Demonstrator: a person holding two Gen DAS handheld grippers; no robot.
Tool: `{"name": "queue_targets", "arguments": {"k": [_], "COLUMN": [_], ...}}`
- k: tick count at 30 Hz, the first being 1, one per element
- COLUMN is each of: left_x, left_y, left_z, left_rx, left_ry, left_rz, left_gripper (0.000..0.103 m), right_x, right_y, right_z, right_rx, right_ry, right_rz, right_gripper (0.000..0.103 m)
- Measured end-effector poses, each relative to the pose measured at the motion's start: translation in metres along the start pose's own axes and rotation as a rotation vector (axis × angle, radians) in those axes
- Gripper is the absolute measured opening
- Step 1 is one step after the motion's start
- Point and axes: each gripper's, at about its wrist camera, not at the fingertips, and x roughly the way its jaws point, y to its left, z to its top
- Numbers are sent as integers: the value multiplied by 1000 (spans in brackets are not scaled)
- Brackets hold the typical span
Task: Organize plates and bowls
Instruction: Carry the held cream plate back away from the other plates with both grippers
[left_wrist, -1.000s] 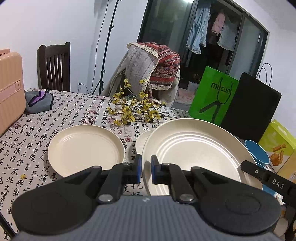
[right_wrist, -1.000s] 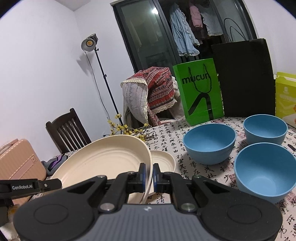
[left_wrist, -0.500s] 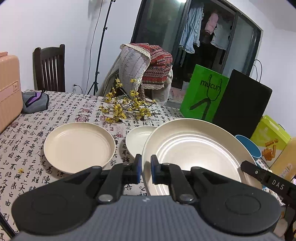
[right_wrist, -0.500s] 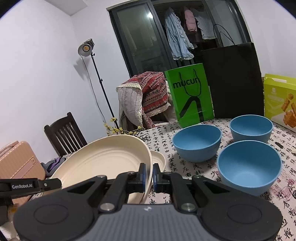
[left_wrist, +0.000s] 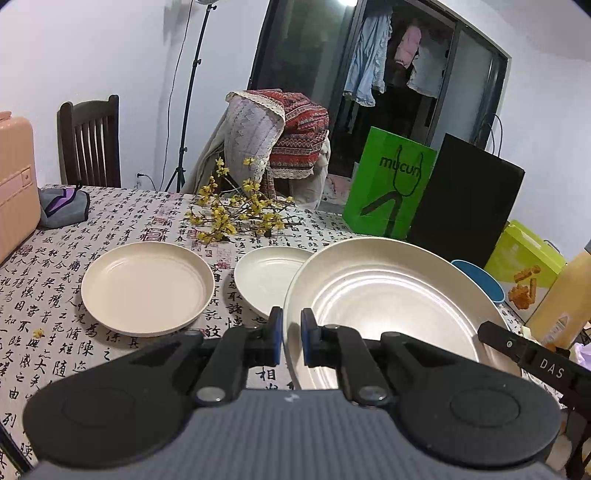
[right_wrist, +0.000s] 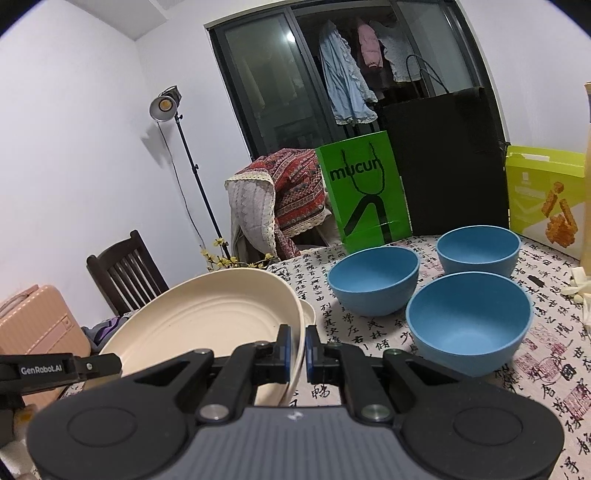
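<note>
Cream large plate (left_wrist: 388, 295), ridged, glossy, tilted; left claw (left_wrist: 291, 334), right claw (right_wrist: 297, 350) both pinching rim.

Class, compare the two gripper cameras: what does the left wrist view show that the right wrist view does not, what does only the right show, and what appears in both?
Only the left wrist view shows the medium cream plate lying flat on the tablecloth and the full face of the small plate.

Only the right wrist view shows all three blue bowls and the lamp head.

Both show the large cream plate, gripped at opposite rims by the left gripper and right gripper, plus the green bag.
</note>
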Motion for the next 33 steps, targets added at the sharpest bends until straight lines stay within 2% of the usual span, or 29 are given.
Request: {"name": "queue_targets", "arguments": {"k": [16,33], "left_x": [-20,-24], "left_y": [-15,-23], "left_z": [-13,-27], "left_rx": [19,30], "left_ry": [-17,-7], "left_rz": [-33,-61], "left_gripper": [10,10], "right_x": [-29,-44], "right_y": [-15,-28], "right_z": [-10,-20], "right_rx": [18,26], "right_ry": [-18,-26], "right_rz": [-16,-33], "right_gripper": [8,8]}}
